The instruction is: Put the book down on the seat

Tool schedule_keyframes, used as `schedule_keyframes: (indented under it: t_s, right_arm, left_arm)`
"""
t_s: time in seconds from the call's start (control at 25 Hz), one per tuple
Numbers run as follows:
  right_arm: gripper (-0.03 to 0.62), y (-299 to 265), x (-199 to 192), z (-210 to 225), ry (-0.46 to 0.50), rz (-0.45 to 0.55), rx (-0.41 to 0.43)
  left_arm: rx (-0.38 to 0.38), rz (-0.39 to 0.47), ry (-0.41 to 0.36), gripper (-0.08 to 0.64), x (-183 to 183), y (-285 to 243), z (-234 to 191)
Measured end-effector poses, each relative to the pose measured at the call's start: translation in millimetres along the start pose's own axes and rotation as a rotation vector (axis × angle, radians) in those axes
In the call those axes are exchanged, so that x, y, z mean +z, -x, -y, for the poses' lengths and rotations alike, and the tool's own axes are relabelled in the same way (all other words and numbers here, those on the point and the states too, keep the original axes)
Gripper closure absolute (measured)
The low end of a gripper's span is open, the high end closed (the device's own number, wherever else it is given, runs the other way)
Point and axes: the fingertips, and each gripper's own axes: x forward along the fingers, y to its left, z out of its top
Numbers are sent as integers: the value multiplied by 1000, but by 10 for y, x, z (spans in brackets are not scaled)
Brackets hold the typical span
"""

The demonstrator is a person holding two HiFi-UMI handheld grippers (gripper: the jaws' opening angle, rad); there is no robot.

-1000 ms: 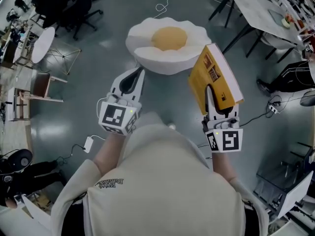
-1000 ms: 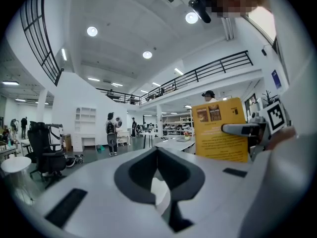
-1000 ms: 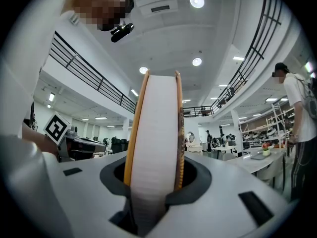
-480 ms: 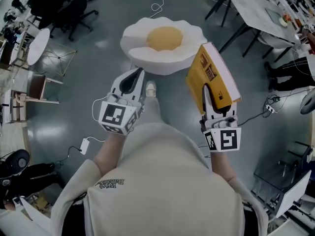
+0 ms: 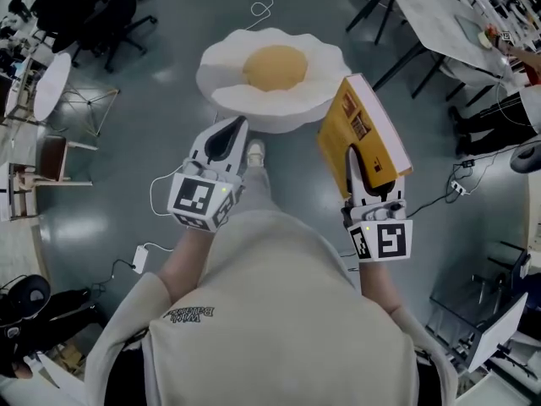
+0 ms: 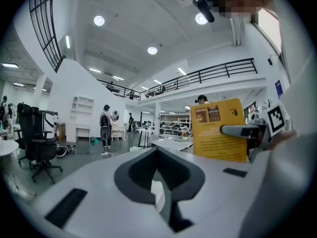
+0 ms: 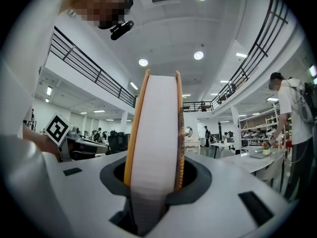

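Observation:
The seat (image 5: 228,68) is a white fried-egg-shaped pouf with a yellow yolk cushion (image 5: 274,66), on the grey floor straight ahead in the head view. A thick yellow book (image 5: 365,132) stands on edge, its white page block (image 7: 154,133) facing the right gripper view. My right gripper (image 5: 356,166) is shut on its lower edge and holds it in the air to the right of the seat. My left gripper (image 5: 226,139) is held level near the seat's front edge, jaws together, nothing in them. The left gripper view shows the book's cover (image 6: 218,130) to the right.
A white table with black legs (image 5: 439,24) stands at the top right. A black office chair (image 5: 93,15) and a round white side table (image 5: 51,83) are at the left. Cables and a charger (image 5: 139,259) lie on the floor. My shoe (image 5: 256,152) is in front of the seat.
Both grippers have come forward and a little down toward the seat, the book still in the right one. My shoe has stepped into view below the seat.

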Motion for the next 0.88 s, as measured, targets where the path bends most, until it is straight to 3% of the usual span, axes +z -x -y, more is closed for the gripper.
schedule_keyframes:
  t_s: [0.24, 0.88]
  right_arm:
    - [442, -628, -172, 116, -19, -43, -12]
    - [442, -2983, -347, 244, -13, -107, 30]
  left_arm:
    - [-14, -17, 4, 549, -23, -474, -464]
    - [-12, -43, 23, 549, 162, -1863, -2213]
